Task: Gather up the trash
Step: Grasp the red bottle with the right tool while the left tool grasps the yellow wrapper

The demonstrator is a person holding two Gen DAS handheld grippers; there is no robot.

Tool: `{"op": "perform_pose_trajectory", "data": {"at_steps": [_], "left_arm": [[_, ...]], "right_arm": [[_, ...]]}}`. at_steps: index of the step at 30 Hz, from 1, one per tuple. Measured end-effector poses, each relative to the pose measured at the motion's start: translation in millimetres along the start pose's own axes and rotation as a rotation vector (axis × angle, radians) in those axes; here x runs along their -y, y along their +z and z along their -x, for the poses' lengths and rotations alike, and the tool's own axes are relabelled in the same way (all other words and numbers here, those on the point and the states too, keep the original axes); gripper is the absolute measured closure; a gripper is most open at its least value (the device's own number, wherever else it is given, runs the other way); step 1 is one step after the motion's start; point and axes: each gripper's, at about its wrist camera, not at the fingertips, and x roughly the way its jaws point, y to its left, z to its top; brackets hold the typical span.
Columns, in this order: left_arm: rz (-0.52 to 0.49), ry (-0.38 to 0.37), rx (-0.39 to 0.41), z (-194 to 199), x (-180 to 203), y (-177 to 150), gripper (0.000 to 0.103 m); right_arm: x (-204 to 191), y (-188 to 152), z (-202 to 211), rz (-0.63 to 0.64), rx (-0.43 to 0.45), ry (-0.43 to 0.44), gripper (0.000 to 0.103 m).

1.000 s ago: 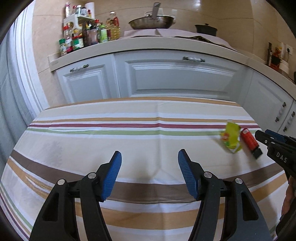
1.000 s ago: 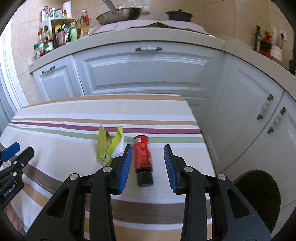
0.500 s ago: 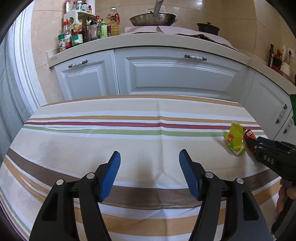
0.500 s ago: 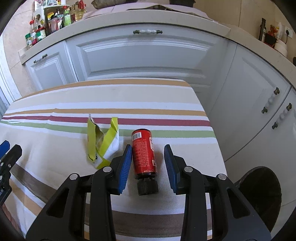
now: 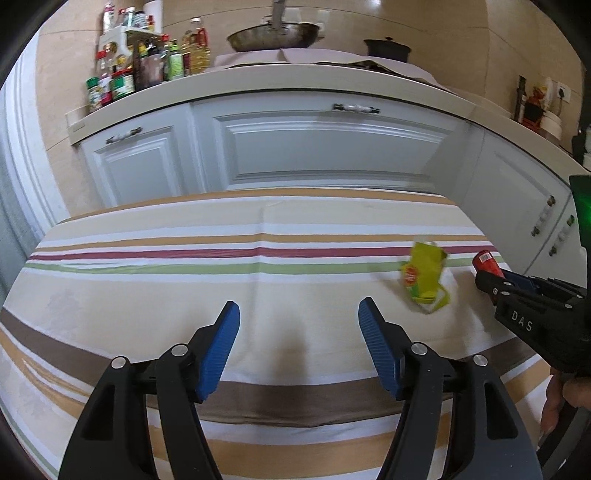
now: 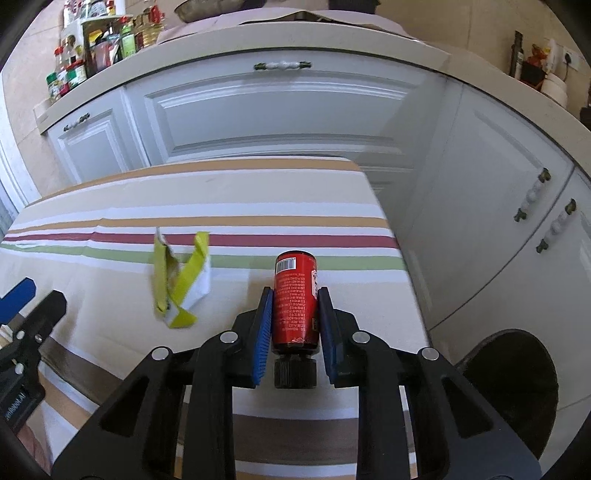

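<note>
A red bottle with a black cap lies on the striped tablecloth near the table's right edge. My right gripper is shut on it, pads against both sides. Its red end also shows in the left wrist view, ahead of the right gripper. A torn yellow wrapper lies on the cloth just left of the bottle; it also shows in the left wrist view. My left gripper is open and empty over the middle of the table, left of the wrapper.
White kitchen cabinets stand behind the table, with condiment bottles, a wok and a black pot on the counter. A dark round bin stands on the floor right of the table.
My right gripper has closed its jaws onto the red bottle, which lay loose between them before. My left gripper has stayed open over the table.
</note>
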Motion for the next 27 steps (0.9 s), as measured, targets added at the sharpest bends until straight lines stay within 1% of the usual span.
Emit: {"op": "perform_pose_trajectory", "data": {"at_steps": [8, 14, 22, 27], "left_arm": [[-0.041, -0.046, -0.008, -7.9, 34.8, 6.1, 0.038], [-0.076, -0.064, -0.015, -15.2, 57.9, 10.6, 0.038], [-0.089, -0.080, -0.059, -31.8, 80.4, 14.5, 0.038], [-0.080, -0.076, -0.100, -44.8, 86.0, 18.9, 0.038]], "right_arm": [[36.0, -0.8, 13.6, -0.040, 0.026, -0.041, 0.080], [66.2, -4.3, 20.6, -0.081, 0.039, -0.065, 0.080], [93.7, -11.3, 24.4, -0.121, 0.049, -0.079, 0.080], [105.8, -13.8, 25.3, -0.138, 0.055, -0.077, 0.080]]}}
